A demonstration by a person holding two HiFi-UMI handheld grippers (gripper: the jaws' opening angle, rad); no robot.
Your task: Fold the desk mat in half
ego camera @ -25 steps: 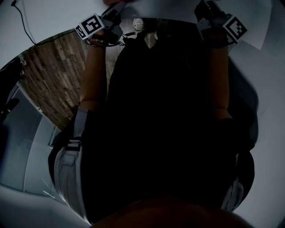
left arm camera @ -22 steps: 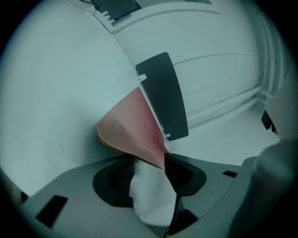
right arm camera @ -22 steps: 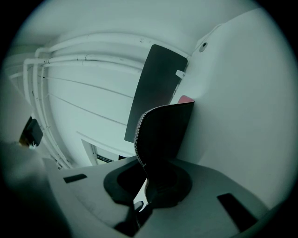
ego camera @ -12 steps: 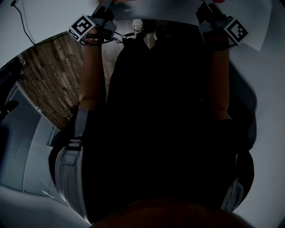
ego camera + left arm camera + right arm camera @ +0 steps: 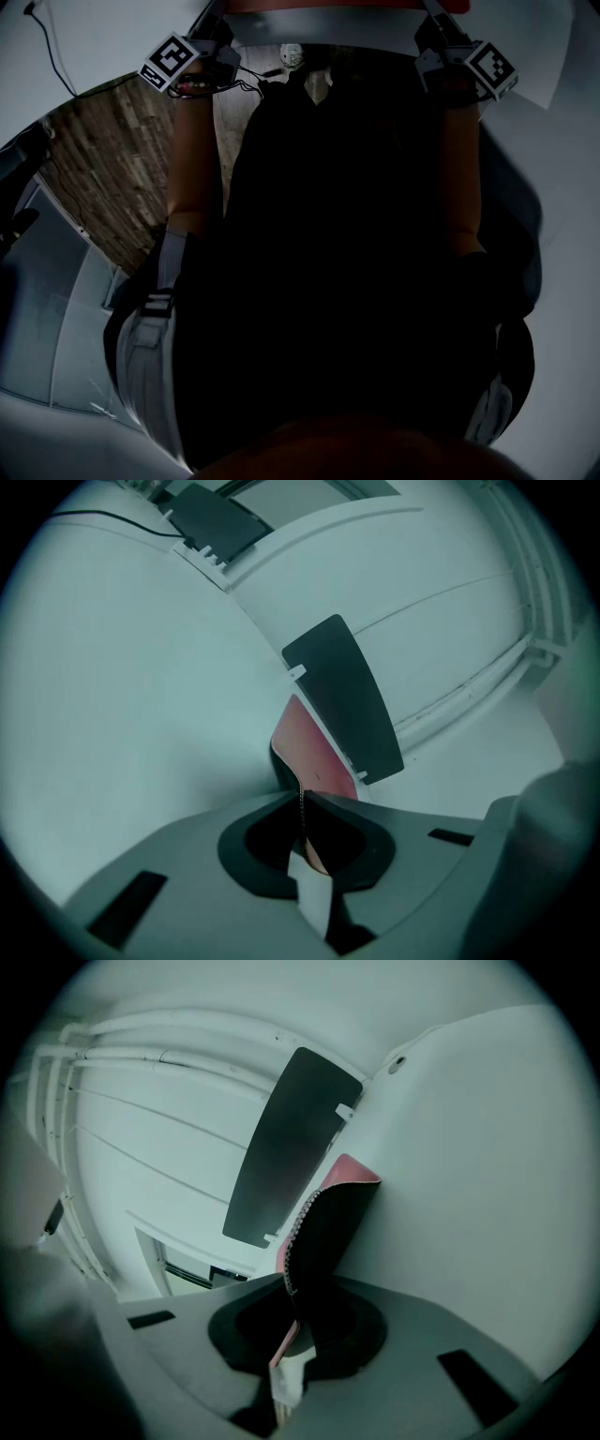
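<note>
White surface (image 5: 122,686) carries the pink-topped, black-backed desk mat (image 5: 314,752). Its near edge is raised off the surface, probably so that this half can be carried over toward the far edge. Both forearms (image 5: 192,159) reach forward, well apart, seemingly one toward each end of that edge. The left tool (image 5: 302,803) has just been closing and pinches the mat's thin edge. The right tool (image 5: 289,1286) is clamped on the stitched edge. Both tilt slightly downward.
</note>
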